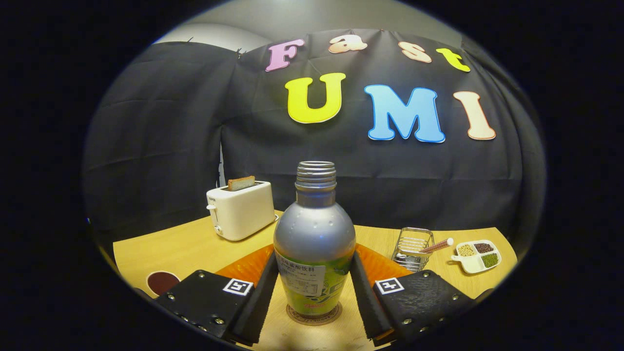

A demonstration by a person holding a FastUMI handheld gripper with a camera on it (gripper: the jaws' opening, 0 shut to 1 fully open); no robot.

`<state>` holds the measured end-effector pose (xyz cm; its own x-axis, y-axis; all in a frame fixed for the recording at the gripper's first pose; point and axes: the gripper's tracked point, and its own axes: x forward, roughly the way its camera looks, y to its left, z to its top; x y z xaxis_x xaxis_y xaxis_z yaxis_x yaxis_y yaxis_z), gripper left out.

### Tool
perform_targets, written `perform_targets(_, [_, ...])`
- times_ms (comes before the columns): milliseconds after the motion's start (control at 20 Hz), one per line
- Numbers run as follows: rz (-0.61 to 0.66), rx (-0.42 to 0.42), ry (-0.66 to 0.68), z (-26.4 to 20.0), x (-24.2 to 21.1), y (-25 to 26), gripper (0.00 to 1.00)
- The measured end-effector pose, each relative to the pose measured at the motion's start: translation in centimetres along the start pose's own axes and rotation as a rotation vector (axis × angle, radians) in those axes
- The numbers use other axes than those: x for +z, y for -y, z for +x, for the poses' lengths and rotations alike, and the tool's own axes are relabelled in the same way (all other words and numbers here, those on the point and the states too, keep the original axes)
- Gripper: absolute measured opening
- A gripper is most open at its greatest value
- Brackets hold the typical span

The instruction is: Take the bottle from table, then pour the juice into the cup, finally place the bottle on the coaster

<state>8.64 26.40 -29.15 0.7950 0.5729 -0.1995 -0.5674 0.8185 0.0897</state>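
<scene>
Uncapped silver bottle (314, 239) with green label, upright on round cork coaster (313, 314) on wooden table (185, 248), gripper (312, 287) fingers flanking its lower body, contact unclear, coaster mostly hidden beneath bottle, cup unidentifiable

The bottle (314, 243) stands straight up on the coaster (313, 314) on the table (185, 248), between the two fingers of the gripper (312, 292), which sit close on each side of it. Behind the bottle and to the left is a toaster (241, 209) with a slice of bread (241, 183) sticking out of its top. To the right, a little wire rack (412, 248) stands beside a small dish (477, 256) split into parts with bits of food in them.
</scene>
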Motion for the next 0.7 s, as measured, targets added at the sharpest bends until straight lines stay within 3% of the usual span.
perform_targets(450, [0.013, -0.029, -0.061, 2.7, -5.3, 0.6, 0.77])
perform_targets(700, [0.05, -0.052, -0.042, 2.8, -5.5, 0.9, 0.79])
